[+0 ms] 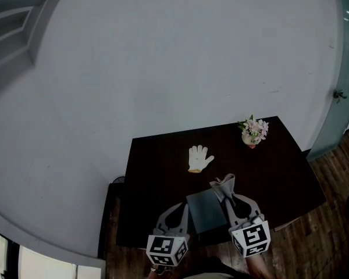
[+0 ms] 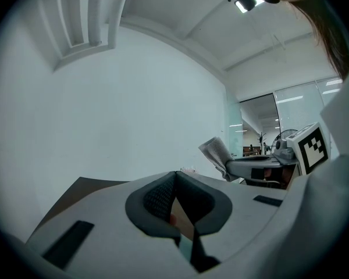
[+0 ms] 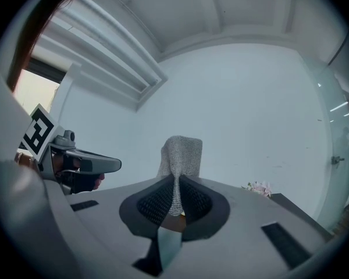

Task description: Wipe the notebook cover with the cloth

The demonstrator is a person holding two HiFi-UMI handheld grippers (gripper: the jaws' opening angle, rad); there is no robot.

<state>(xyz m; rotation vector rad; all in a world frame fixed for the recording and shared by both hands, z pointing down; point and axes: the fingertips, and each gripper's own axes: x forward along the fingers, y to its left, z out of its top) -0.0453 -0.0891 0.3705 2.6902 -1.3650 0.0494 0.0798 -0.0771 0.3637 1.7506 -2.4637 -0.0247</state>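
Head view: dark table (image 1: 157, 179) with notebook (image 1: 206, 211), pale wall (image 1: 163, 57), wood floor (image 1: 337, 167).

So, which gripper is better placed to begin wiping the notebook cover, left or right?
Right. The right gripper has its jaws shut on the cloth, close to the notebook. The left gripper has its jaws together with no cloth, so it could probably only steady the notebook.
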